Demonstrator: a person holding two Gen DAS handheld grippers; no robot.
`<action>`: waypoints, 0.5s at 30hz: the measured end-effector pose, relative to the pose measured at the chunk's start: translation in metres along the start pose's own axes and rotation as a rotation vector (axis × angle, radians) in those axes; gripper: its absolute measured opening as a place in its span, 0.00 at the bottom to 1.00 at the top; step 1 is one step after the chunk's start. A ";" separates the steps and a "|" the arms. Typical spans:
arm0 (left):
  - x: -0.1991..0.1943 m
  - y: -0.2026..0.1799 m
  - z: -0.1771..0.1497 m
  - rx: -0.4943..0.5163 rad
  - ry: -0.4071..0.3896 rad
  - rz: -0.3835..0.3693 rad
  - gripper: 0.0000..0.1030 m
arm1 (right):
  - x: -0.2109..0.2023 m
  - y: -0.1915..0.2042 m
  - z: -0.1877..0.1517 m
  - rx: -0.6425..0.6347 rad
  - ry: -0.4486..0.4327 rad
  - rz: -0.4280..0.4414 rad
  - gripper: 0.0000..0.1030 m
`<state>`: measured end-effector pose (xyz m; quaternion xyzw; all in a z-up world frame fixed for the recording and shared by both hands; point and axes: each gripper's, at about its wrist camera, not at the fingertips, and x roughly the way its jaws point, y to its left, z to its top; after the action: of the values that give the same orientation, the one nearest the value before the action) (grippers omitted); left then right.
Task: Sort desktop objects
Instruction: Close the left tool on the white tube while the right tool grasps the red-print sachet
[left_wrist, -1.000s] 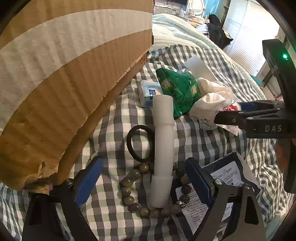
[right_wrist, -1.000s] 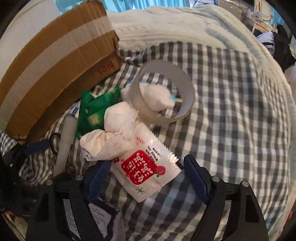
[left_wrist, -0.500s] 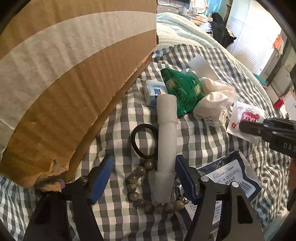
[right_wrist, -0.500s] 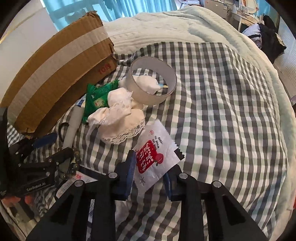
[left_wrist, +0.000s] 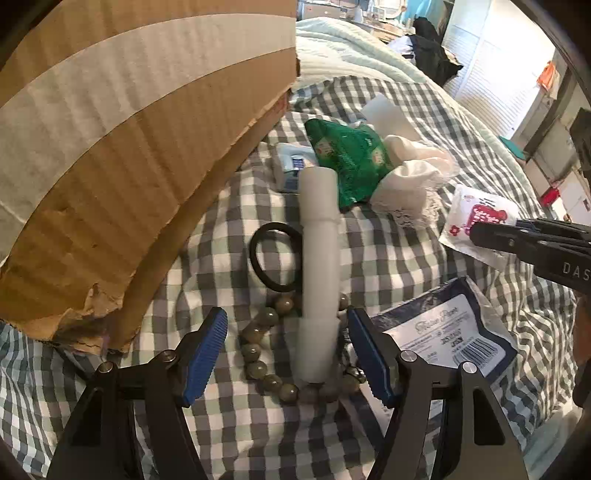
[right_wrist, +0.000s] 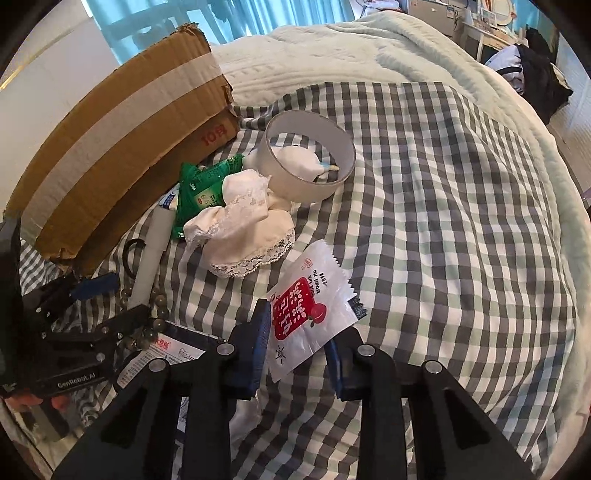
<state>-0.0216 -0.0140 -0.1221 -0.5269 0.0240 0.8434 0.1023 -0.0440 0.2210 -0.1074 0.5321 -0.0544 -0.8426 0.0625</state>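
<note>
A red and white snack packet (right_wrist: 310, 317) is pinched between the blue pads of my right gripper (right_wrist: 299, 343), which is shut on it just above the checked bedcover (right_wrist: 443, 221). The left wrist view shows that gripper (left_wrist: 480, 232) at the right with the packet (left_wrist: 476, 218). My left gripper (left_wrist: 286, 321) points down and stands open. The lower end of a white tube (left_wrist: 319, 258) and a beaded bracelet (left_wrist: 258, 369) lie between its fingers. I see a small gap between the left pad and the beads.
A taped cardboard box (left_wrist: 129, 147) stands close on the left. Around the tube lie a black hair tie (left_wrist: 273, 254), a green packet (left_wrist: 347, 158), a small blue and white pack (left_wrist: 288, 166), a lace cloth (right_wrist: 243, 229), a tissue pack (left_wrist: 443, 332) and a white tape ring (right_wrist: 306, 184).
The right jaws closed on the snack packet and pulled it away from the lace cloth. The left jaws narrowed around the tube end and the bracelet.
</note>
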 end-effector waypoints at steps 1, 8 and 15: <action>-0.001 0.000 0.002 -0.005 -0.007 -0.008 0.68 | -0.001 0.000 0.000 0.001 -0.003 -0.001 0.27; 0.008 0.004 0.010 -0.041 0.012 -0.005 0.54 | -0.002 0.004 -0.002 0.000 0.002 0.012 0.27; 0.008 0.000 0.008 -0.005 0.010 -0.008 0.40 | -0.003 0.005 -0.003 -0.001 -0.003 0.015 0.27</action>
<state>-0.0322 -0.0115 -0.1251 -0.5314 0.0205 0.8405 0.1042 -0.0393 0.2164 -0.1052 0.5303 -0.0578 -0.8430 0.0691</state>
